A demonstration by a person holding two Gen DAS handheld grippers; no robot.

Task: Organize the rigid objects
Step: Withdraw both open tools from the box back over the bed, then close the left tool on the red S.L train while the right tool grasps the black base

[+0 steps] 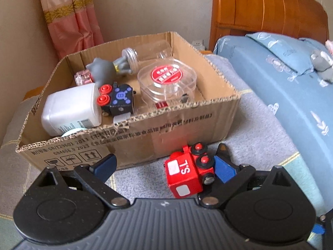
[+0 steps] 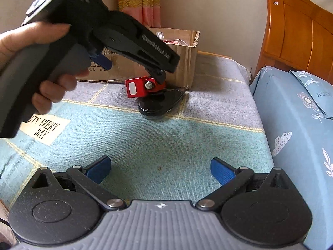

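A red toy train car [image 1: 185, 173] lies tilted on the blanket just in front of the cardboard box [image 1: 145, 131]. It leans against the right finger [image 1: 224, 166] of my left gripper [image 1: 164, 162], whose jaws stand wide open around it. In the right wrist view the red car [image 2: 141, 87] sits at the left gripper's [image 2: 132, 69] tip, over a glossy black object [image 2: 158, 106]. My right gripper [image 2: 161, 166] hovers open over the blue blanket, nothing between its pads. Inside the box lie a white bottle [image 1: 70, 108], a black toy car [image 1: 119, 100], a grey figure [image 1: 104, 70] and a clear round container [image 1: 166, 81].
A person's hand [image 2: 31, 48] holds the left gripper. A folded blue quilt [image 1: 281, 95] lies to the right, with a wooden headboard [image 1: 266, 8] behind it. A pink curtain [image 1: 68, 16] hangs at the back left. A clear jar [image 1: 145, 52] rests at the box's far wall.
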